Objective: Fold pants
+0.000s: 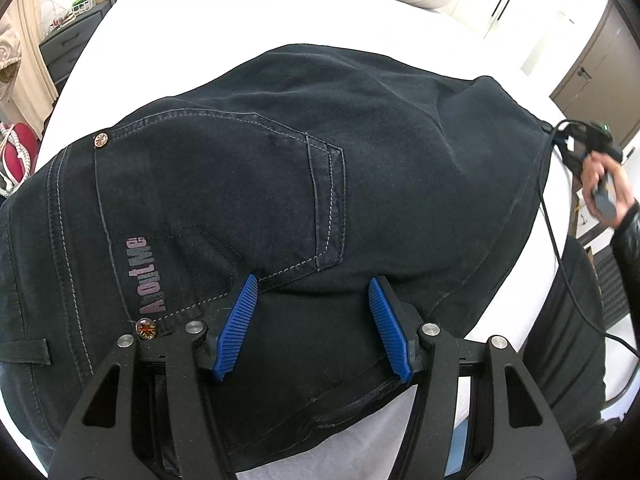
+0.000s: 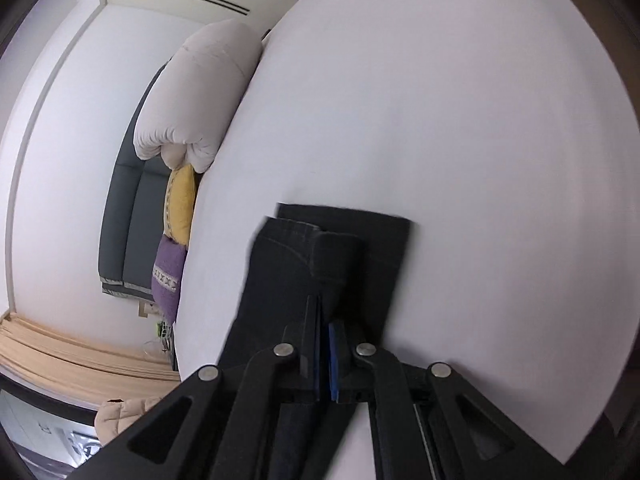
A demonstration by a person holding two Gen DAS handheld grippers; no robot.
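Lying across the bed (image 1: 208,20), the pants (image 1: 280,168) fill mid-frame; left gripper (image 1: 316,324) spread at their lower edge, right gripper (image 2: 325,344) pinching a fold at far right.

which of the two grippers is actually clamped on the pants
The right gripper: its blue pads are pressed together on the dark pants. The left gripper hangs wide open above them.

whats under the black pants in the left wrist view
The pants lie on a white bed sheet, which shows all around them and beneath the open left claw. Whatever sits directly beneath the fabric is covered. The right claw is shut on the pants' edge.
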